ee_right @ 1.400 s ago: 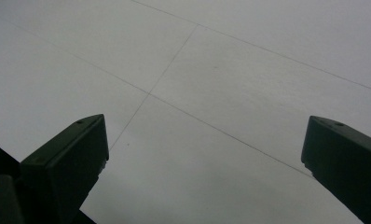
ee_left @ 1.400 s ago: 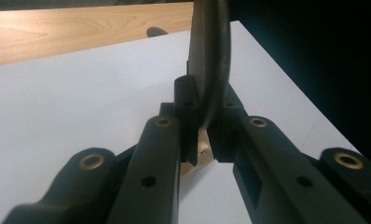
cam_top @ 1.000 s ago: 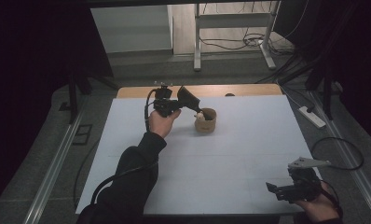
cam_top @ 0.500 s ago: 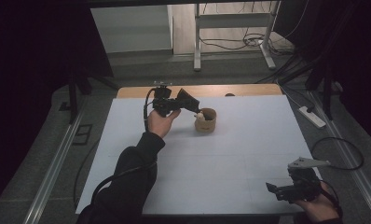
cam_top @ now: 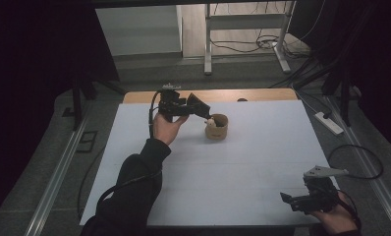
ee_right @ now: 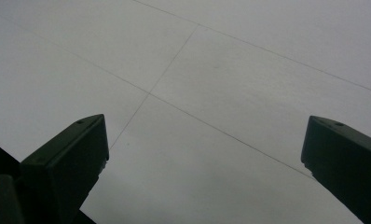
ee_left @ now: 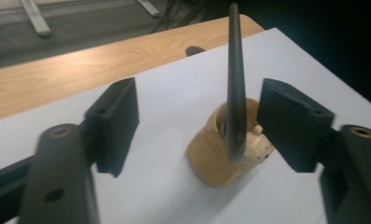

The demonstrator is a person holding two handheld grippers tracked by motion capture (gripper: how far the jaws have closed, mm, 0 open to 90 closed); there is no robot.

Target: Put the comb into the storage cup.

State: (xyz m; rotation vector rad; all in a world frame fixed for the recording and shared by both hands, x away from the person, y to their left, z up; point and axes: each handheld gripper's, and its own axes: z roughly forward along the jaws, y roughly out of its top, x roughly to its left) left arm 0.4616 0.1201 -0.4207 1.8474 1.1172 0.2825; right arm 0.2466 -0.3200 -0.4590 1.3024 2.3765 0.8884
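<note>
A tan cup-shaped holder (cam_top: 217, 129) (ee_left: 211, 163) stands on the white table top (cam_top: 262, 147), toward its far side. A thin dark blade-like stick (ee_left: 235, 88) stands upright in it. My left gripper (cam_top: 205, 113) (ee_left: 200, 112) reaches to the holder from the left. Its jaws have just been opening and now stand apart on either side of the stick, which is nearer the right pad (ee_left: 291, 121); neither pad presses on it. My right gripper (cam_top: 287, 199) (ee_right: 207, 126) rests at the near right corner, open over bare white surface.
A strip of bare wood (cam_top: 252, 94) (ee_left: 81, 70) runs along the table's far edge, with a small dark spot (cam_top: 241, 100) on it. A power strip (cam_top: 328, 123) and cables lie on the floor to the right. Metal frame legs (cam_top: 208, 44) stand beyond the table.
In the high view the left hand stays at the holder with hardly any shift. The right hand has kept still.
</note>
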